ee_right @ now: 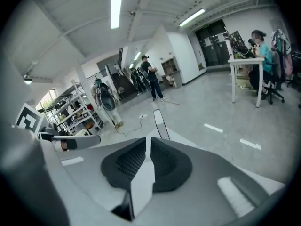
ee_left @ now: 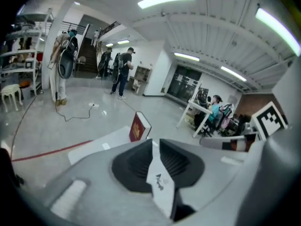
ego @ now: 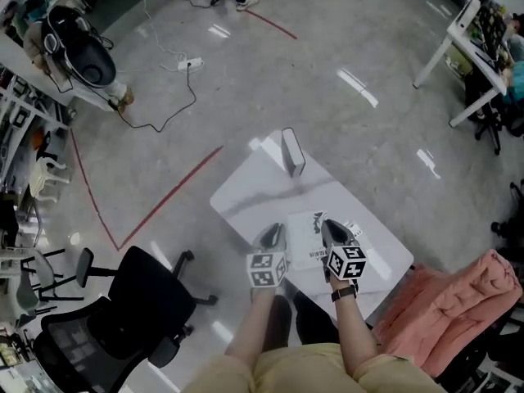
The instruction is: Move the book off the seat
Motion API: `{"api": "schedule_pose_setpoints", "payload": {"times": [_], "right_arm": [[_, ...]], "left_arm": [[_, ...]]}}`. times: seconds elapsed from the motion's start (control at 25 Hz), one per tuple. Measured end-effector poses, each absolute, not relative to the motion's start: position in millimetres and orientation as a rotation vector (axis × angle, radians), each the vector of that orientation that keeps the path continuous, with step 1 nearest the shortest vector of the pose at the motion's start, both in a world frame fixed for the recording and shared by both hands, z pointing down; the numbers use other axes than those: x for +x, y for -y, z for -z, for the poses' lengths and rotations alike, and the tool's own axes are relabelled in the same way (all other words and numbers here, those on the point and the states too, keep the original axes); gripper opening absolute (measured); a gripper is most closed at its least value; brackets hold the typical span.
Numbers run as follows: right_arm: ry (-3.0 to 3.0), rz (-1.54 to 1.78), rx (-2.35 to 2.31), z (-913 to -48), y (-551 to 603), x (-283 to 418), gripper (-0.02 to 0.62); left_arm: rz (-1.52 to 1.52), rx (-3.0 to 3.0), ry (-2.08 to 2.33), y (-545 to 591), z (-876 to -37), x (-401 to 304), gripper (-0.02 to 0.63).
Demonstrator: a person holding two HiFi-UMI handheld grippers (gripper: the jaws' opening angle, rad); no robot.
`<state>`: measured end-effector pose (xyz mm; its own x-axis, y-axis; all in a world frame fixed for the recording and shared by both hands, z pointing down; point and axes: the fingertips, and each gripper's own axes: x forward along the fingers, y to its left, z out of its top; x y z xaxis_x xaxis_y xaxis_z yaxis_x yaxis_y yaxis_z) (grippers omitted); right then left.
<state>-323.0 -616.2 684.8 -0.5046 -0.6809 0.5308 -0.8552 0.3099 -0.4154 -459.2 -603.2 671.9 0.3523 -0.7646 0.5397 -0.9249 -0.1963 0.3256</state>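
Observation:
A red-covered book (ego: 292,152) stands upright near the far edge of a white table (ego: 250,191); it also shows in the left gripper view (ee_left: 137,127) and edge-on in the right gripper view (ee_right: 160,120). A flat white booklet (ego: 304,229) with black print lies at the near side. Both grippers hover over that near part, well short of the upright book: the left gripper (ego: 270,237) (ee_left: 155,143) by the booklet's left edge, the right gripper (ego: 336,232) (ee_right: 148,140) above it. On each, the jaws stand together with only a thin slit showing white surface, and nothing is held.
A black office chair (ego: 151,293) stands left of the table, its seat bare. A pink jacket (ego: 458,297) lies on a seat to the right. A power strip with cable (ego: 188,64) is on the floor beyond. A white desk (ego: 458,43) is at the far right, and people stand far off.

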Motion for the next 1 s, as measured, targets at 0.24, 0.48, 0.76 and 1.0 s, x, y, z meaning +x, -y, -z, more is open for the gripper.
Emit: {"api": "schedule_pose_setpoints", "payload": {"times": [0.24,0.48,0.76,1.0], "right_arm": [[2.459,-0.84,1.457,-545,594,-361,0.011],[2.639,-0.575,1.423,-428,588,-401,0.005],[2.843,-0.403,1.444,-323,575,-432,0.005],[2.873,-0.151,1.513,-274,571,-427,0.005]], "left_arm": [[-0.156,2.161,1.624,582,-522,-497,0.012],[-0.109,2.307,1.659,567,-429,-510,0.003],[0.018,2.422,1.734,556,-339,-527,0.002],[0.077,2.545,1.802,550,-284,-530,0.002]]}}
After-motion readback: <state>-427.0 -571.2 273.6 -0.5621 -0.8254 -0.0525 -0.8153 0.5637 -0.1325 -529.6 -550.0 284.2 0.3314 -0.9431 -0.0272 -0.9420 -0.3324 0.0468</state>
